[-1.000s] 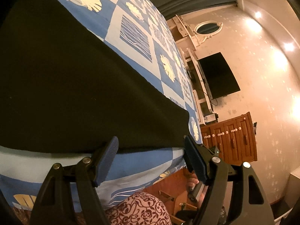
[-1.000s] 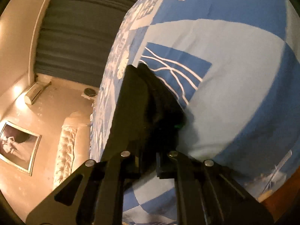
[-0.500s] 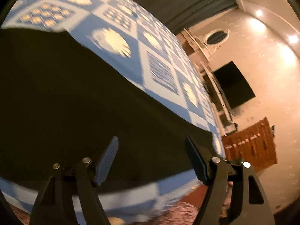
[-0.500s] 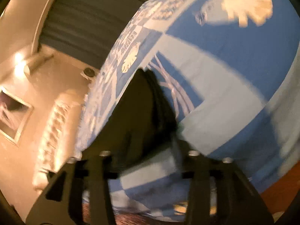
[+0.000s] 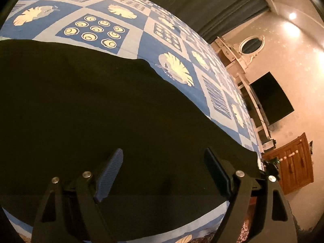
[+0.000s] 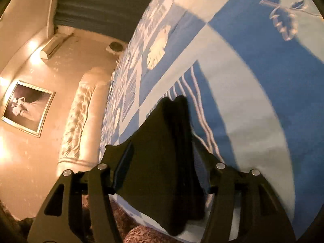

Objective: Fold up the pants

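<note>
Black pants (image 5: 85, 109) cover a bedspread (image 5: 139, 30) checked in deep and pale blue, printed with cream leaves, ringed circles and white wavy stripes.

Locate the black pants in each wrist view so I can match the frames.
Left wrist: black fabric pants fill left and centre, lying flat on the bed under the open left gripper.
Right wrist: pants bottom centre, bunched between the open right gripper's fingers.
Shared landmark: blue patchwork bedspread.
</note>
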`<state>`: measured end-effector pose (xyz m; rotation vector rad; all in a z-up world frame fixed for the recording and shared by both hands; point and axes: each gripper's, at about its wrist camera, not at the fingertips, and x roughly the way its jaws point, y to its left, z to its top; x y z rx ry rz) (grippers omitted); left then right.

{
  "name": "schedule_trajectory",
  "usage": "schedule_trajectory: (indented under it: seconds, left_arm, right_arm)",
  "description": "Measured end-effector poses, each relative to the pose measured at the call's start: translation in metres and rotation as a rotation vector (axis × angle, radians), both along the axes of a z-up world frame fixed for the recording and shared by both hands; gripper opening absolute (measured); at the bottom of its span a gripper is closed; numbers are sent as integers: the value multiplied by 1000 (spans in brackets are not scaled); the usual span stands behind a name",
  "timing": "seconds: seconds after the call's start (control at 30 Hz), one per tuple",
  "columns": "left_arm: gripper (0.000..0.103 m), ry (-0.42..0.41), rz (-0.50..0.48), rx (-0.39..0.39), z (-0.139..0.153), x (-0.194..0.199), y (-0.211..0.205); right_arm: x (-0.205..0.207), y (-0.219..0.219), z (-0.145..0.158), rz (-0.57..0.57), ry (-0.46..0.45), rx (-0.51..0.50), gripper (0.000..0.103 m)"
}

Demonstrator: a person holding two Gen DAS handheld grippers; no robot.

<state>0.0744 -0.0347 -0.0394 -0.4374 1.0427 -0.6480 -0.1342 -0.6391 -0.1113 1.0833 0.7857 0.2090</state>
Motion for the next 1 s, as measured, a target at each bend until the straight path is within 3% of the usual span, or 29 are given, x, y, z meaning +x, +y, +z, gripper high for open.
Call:
schedule_trajectory:
  seconds: [0.03, 0.1, 0.13, 0.3, 0.37, 0.5, 0.7, 0.77, 0.9, 1.0]
  left_arm:
    - [81, -1, -7, 2, 0, 0, -1]
    - [82, -11, -25, 14, -2, 1, -3]
    - [82, -16, -30, 23, -3, 1, -5]
    - [87, -78, -82, 77, -3, -5, -15]
    - [87, -107, -119, 98, -4, -7, -16]
    - [87, -109, -151, 119, -1, -7, -16]
    - [87, -134, -114, 148, 10, 1, 8]
    - [87, -107, -99, 166, 4, 8, 22]
    - [87, -85, -129, 101, -1, 14, 44]
    - [87, -82, -177, 86, -3, 14, 47]
  right_arm:
    - [5, 2, 1, 21, 23, -18, 52]
    - [13, 6, 0, 45, 60, -22, 25]
    - [17, 8, 0, 58, 71, -30, 18]
    - [16, 19, 9, 47, 140, -187, 11]
    - [14, 15, 2, 20, 155, -165, 11]
    - [12, 17, 5, 12, 157, -174, 11]
    - [17, 18, 11, 4, 165, -193, 16]
    - [18, 20, 15, -12, 168, -207, 25]
    - [18, 23, 32, -47, 168, -272, 51]
    - [22, 24, 28, -37, 208, -287, 52]
